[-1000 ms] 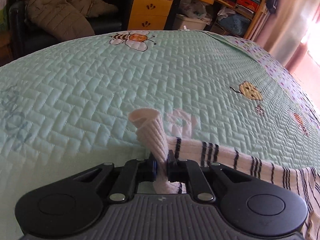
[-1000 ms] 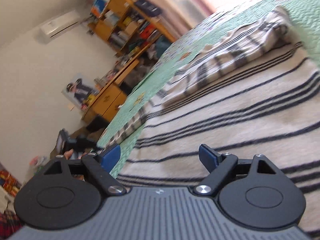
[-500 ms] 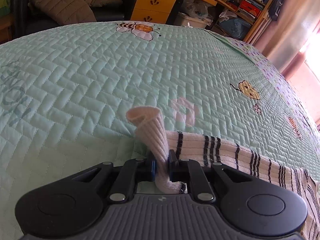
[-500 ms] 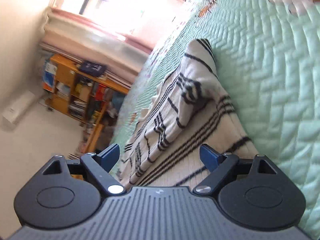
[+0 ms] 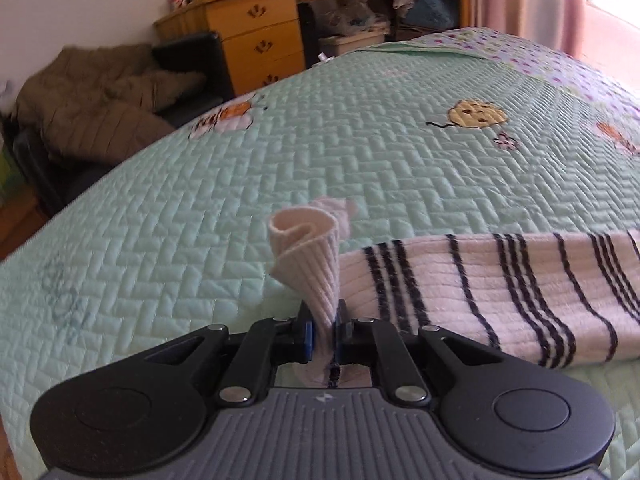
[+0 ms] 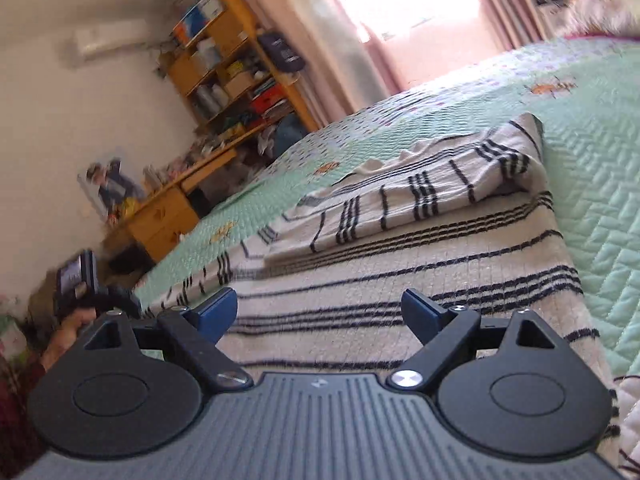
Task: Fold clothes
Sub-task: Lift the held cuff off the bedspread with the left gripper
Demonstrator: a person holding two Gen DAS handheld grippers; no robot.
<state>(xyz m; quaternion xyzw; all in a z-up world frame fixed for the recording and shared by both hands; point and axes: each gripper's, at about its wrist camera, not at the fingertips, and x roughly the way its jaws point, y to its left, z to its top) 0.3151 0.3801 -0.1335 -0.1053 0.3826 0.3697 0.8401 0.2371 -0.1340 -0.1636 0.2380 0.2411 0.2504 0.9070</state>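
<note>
Both the left gripper (image 5: 324,330) and right gripper (image 6: 318,310) have ribbed grey bodies, black round-hubbed linkage arms with silver screws and blue finger pads (image 6: 216,310), while a dark red sleeve (image 6: 14,396) shows near left.

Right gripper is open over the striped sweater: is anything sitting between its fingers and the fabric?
Nothing visible. The right gripper hangs open directly over the striped sweater, with only bare fabric between its fingers. The left gripper is already shut on the sleeve cuff, off to the side.
</note>
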